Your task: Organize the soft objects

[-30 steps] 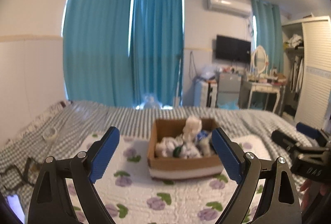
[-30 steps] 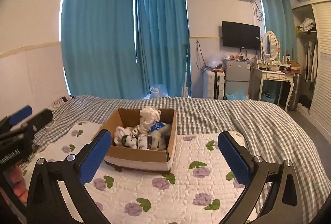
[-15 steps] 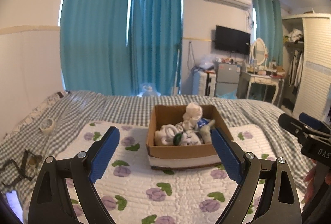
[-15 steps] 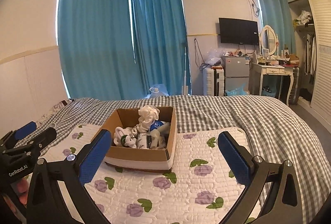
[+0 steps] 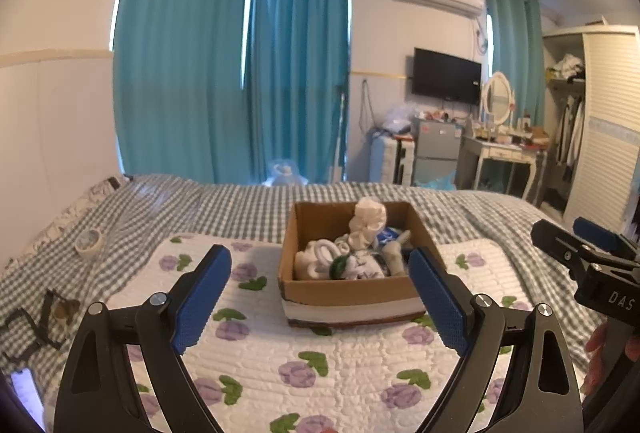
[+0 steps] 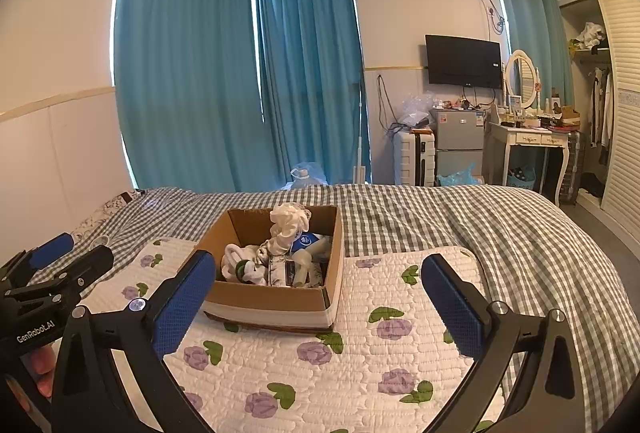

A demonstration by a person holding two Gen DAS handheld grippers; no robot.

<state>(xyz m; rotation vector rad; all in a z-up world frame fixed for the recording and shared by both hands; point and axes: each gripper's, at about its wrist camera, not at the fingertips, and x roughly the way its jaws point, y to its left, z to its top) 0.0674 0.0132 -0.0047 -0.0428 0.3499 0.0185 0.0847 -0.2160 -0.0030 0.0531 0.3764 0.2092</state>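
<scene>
Teal curtains and pale walls close off the bedroom beyond my two grippers, and a bed in grey-and-white checked cover [image 6: 420, 217] fills everything ahead of them. Nearer, straight under my fingers, lies a white quilted mat with purple flowers [image 6: 360, 353]. On it, ahead of both grippers, stands an open brown cardboard box [image 5: 352, 293] with a white band round its base. The soft things, a heap of white rolled cloths and socks [image 5: 348, 257], sit inside it, one tall white bundle poking above the rim.

My left gripper [image 5: 320, 297] is spread wide and carries nothing; my right gripper [image 6: 320, 305] is just as wide and just as bare. Both hang short of the box, apart from it.

Whether the heap awaits sorting out or has just been tidied in, I cannot judge. If I do reach in, I would come from above, pinch one bundle only, and keep my fingers clear of the cardboard wall.
</scene>
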